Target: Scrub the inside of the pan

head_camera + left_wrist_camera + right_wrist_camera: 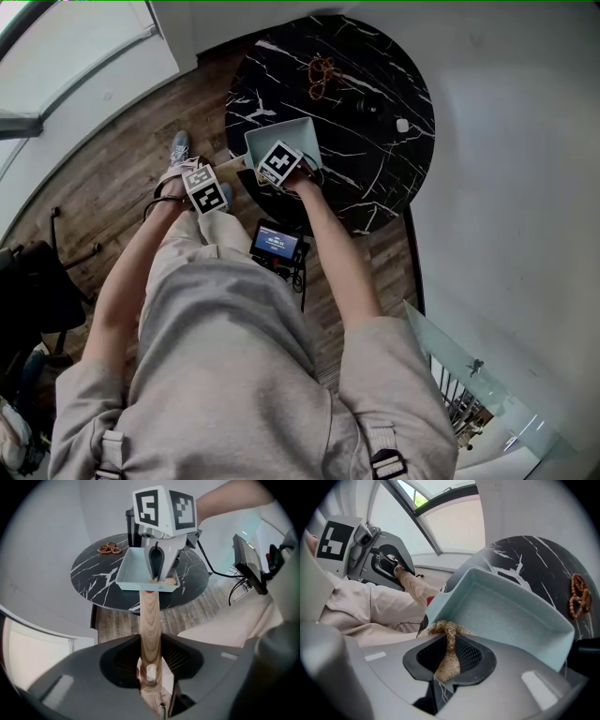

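Pan (506, 616) matt pale-blue; handle (150, 620) grained wood; scrubber (449, 653) rough fibre; table (375, 84) glossy marble.

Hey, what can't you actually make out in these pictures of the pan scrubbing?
- Head view: the right gripper's cube covers where the scrubber meets the pan.
- Head view: white thing on the table, too small to name.
- Left gripper view: dark upright thing, mostly behind that cube.

Round blk marble table (380, 183), dark wood floor (108, 178), white wall (511, 141), curved window (66, 42) top left, daylight.
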`<state>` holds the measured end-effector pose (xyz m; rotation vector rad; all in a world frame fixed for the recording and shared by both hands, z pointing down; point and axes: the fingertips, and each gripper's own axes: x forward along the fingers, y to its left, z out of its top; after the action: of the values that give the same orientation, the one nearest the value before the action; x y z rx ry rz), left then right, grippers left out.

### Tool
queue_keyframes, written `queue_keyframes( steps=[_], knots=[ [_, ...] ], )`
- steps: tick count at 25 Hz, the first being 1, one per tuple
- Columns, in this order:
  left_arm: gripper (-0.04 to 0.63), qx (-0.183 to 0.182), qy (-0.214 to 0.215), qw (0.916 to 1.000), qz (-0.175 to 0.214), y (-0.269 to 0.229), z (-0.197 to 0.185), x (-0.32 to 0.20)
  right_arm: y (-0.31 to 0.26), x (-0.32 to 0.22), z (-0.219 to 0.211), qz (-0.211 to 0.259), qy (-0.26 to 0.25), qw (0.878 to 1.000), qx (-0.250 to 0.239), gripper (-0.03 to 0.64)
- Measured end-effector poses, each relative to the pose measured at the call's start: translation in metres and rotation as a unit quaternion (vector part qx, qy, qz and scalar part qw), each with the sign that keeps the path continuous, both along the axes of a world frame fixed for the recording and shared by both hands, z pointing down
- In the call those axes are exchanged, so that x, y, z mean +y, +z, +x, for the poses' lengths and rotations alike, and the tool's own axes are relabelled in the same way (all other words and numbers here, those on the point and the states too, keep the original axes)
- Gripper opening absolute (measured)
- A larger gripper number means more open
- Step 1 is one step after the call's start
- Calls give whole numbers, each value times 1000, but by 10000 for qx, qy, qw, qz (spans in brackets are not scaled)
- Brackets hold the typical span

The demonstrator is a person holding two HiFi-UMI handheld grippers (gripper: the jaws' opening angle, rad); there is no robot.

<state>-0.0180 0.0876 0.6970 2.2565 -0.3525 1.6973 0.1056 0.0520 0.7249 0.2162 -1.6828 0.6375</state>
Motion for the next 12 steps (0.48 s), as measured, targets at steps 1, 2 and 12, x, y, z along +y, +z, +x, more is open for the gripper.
queue_keyframes(
  steps=[1,2,12],
  knots=[
    [133,6,14,10000,-8,0,0,1,-1,-3,-3,76,45,10000,-19,74],
    [132,16,24,10000,-17,0,1,1,-1,-5,-5,137,79,9999,-34,74],
    [133,94,-65,9999,22,1,1,3,-35,-27,2,990,545,9863,-1204,155]
  ],
)
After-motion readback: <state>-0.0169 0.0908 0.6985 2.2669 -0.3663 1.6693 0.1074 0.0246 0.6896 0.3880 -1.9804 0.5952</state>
